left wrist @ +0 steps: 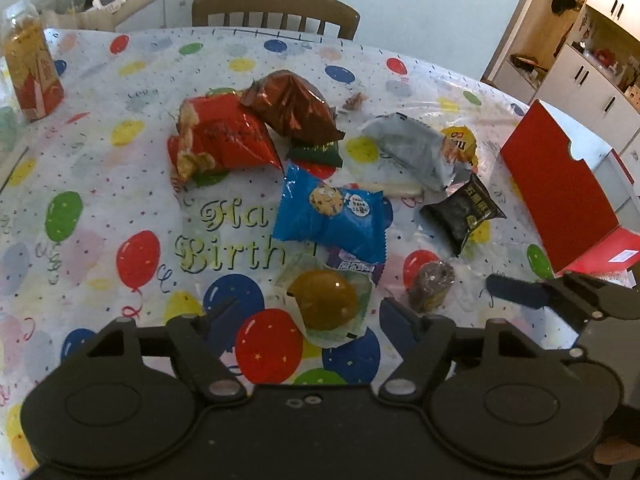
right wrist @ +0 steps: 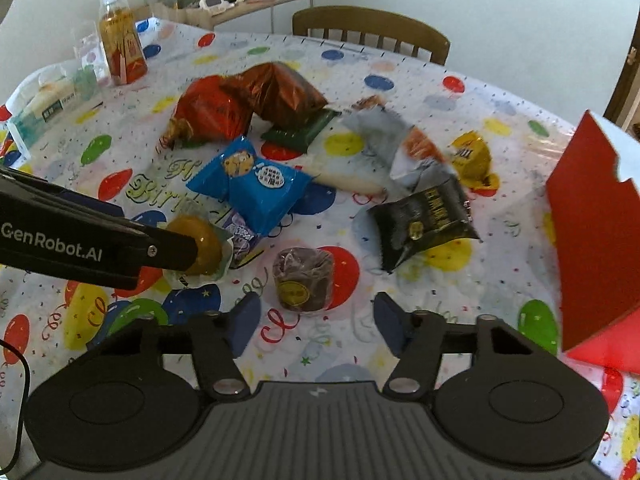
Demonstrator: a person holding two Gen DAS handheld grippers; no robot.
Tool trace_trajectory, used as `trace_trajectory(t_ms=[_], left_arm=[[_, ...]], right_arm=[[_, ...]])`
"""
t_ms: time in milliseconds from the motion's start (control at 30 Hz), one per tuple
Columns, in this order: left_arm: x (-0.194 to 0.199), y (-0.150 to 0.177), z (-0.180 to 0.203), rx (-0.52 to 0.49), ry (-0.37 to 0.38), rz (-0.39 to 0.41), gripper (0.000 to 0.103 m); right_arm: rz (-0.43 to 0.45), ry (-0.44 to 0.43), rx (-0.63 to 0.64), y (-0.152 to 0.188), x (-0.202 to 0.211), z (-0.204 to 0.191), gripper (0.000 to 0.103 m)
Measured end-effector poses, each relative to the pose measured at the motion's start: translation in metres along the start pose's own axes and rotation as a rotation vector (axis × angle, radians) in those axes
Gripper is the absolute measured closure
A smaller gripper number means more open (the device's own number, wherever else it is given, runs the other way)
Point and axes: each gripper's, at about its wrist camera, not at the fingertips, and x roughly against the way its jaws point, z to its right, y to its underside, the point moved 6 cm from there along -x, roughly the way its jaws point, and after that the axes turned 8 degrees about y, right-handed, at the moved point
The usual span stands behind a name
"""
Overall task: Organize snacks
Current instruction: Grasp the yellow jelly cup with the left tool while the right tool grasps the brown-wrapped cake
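Snacks lie scattered on the balloon tablecloth [left wrist: 100, 200]. My left gripper [left wrist: 308, 316] is open around a clear-wrapped yellow-brown pastry [left wrist: 324, 300], also in the right wrist view [right wrist: 204, 244]. My right gripper [right wrist: 314, 320] is open, just before a small brown wrapped cake [right wrist: 302, 276], also in the left view [left wrist: 432, 284]. Beyond lie a blue cookie packet [left wrist: 332, 212], a black packet [right wrist: 424, 224], a red bag [left wrist: 224, 140], a brown bag [left wrist: 292, 104], a grey bag [left wrist: 412, 148] and a yellow packet [right wrist: 472, 156].
An open red box [right wrist: 596, 216] stands at the right table edge. A drink bottle [right wrist: 120, 48] and a tissue pack [right wrist: 40, 108] stand at the far left. A wooden chair [right wrist: 372, 32] is behind the table. A purple packet [right wrist: 240, 236] lies under the blue one.
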Motion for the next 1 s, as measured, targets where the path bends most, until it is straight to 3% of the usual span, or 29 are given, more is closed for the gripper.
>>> trace_trajectory(t_ms=[300, 567, 1000], left_arm=[[-0.019, -0.002, 0.000, 0.003, 0.022, -0.059, 0.044], [-0.024, -0.006, -0.002, 0.007, 0.019, -0.065, 0.056], [-0.019, -0.002, -0.005, 0.009, 0.016, -0.072, 0.060]], right_arm=[[-0.005, -0.016, 0.044, -0.005, -0.011, -0.010, 0.062], [-0.005, -0.017, 0.031, -0.010, -0.014, -0.008, 0.069], [-0.003, -0.014, 0.018, -0.007, -0.003, -0.006, 0.070]])
